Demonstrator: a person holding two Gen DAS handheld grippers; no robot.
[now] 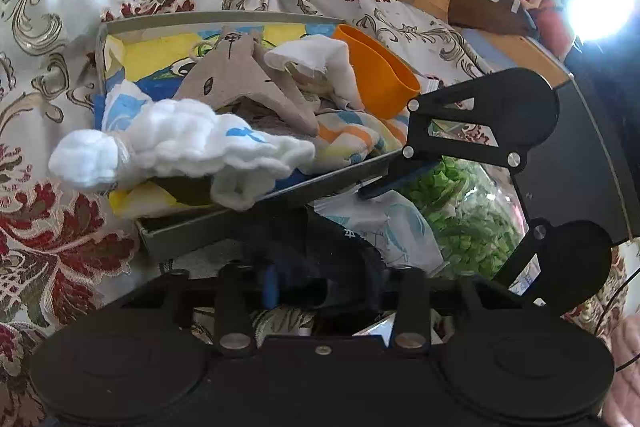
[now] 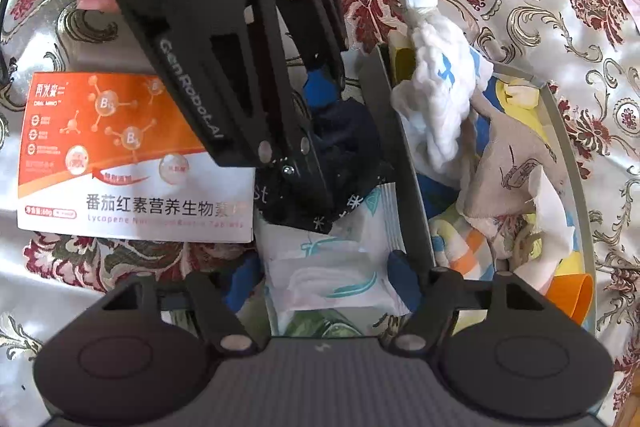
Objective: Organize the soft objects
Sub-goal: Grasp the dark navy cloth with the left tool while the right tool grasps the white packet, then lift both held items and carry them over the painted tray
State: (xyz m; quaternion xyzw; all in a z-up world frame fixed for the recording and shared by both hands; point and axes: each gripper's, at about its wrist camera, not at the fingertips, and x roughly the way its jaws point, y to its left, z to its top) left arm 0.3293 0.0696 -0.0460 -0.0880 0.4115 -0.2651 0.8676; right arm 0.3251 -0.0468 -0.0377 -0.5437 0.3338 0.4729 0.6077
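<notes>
Jaws of the left gripper [image 1: 326, 283] stood narrow and pinched a dark navy cloth [image 2: 352, 139], a bunched, sock-like piece with pale lettering. It lay on the floral cover [image 1: 60, 7] just outside the grey tray [image 1: 248, 17], its lower end on a white packet [image 2: 320, 247]. The right gripper [image 2: 326, 279] pointed steeply down with its jaws set astride that packet. One blue pad was against the packet's edge, but whether both pads pressed could not be told.

The tray already held soft things: a white gauze cloth [image 1: 180, 143] draped over its near rim, a beige plush [image 1: 240, 75], a striped cloth [image 1: 352, 139] and an orange cup [image 1: 376, 75]. An orange-and-white box [image 2: 132, 155] lay flat on the far side of the left gripper, and a bag of green pieces [image 1: 472, 211] sat beyond the packet.

The navy cloth looked light and limp, so it would probably sag and trail from any single grip. A hold through the thick of the bunch seemed safer than one on a loose edge. The packet's film looked slick and its filling yielding, so a squeeze across the short width near the middle would likely hold best, while a grip near an end could slip.
</notes>
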